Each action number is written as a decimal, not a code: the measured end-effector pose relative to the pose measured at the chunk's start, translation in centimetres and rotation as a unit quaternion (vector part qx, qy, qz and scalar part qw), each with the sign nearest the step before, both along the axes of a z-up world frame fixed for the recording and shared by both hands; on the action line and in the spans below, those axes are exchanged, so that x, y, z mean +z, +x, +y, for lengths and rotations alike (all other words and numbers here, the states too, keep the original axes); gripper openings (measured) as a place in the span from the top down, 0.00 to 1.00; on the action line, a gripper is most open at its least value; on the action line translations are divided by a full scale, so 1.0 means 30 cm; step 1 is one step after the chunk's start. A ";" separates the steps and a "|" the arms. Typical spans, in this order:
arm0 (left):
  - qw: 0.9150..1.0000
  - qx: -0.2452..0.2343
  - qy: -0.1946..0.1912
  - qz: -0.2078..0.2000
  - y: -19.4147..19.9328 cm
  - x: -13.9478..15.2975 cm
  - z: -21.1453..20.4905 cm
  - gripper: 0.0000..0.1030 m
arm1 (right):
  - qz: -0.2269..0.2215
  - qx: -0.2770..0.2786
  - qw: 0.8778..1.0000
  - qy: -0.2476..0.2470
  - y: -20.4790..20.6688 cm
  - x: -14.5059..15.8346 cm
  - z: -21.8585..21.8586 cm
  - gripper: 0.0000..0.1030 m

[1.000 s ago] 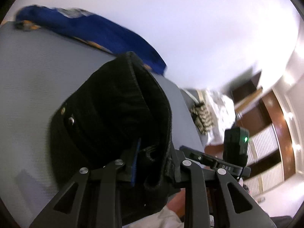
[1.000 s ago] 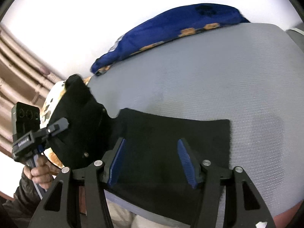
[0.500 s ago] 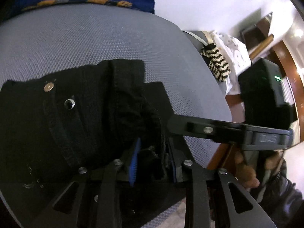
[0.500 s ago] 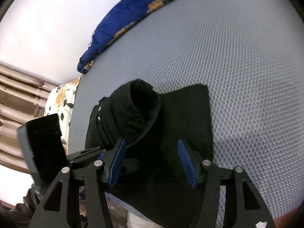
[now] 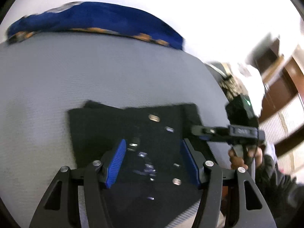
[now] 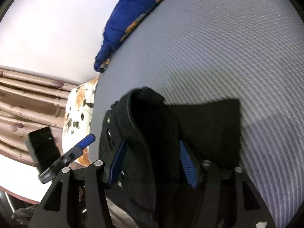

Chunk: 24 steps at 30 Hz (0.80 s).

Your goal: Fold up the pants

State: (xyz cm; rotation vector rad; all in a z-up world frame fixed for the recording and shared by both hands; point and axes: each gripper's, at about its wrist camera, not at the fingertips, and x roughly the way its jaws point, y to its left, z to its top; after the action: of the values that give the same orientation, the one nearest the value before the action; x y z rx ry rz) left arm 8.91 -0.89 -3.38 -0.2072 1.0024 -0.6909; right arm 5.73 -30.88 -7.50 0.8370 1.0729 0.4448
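On the grey mesh-textured bed (image 5: 106, 76) lay the folded black denim pants (image 5: 121, 129), near its front edge for reach; the left gripper (image 5: 152, 163) hovered released above, the right gripper (image 6: 150, 161) likewise unclenched astride a raised fold

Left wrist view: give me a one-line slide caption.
Open left claw above black pants lying folded on a grey mesh surface, right claw alongside.

A grey mattress (image 5: 95, 72) carries a blue blanket (image 5: 91, 20) along its far edge, with a floral cushion (image 6: 79, 112) and beige curtains (image 6: 28, 102) beside it.
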 end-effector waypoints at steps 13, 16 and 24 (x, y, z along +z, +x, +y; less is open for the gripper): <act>1.000 -0.011 -0.025 -0.012 -0.039 -0.029 0.003 0.41 | -0.038 -0.061 0.992 -0.105 -0.175 0.249 -0.003 0.92; 0.999 -0.041 -0.021 -0.013 -0.050 -0.037 -0.041 0.41 | -0.006 -0.084 0.986 -0.145 -0.186 0.189 -0.054 0.92; 0.996 -0.074 0.044 0.015 -0.040 -0.163 -0.127 0.41 | 0.039 -0.087 0.983 -0.159 -0.155 0.093 -0.079 0.72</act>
State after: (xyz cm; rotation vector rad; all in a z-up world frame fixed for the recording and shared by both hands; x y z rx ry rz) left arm 7.70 -4.69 -8.27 -0.0663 1.0829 -0.7783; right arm 1.09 -33.25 -4.70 0.6609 1.0977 0.0887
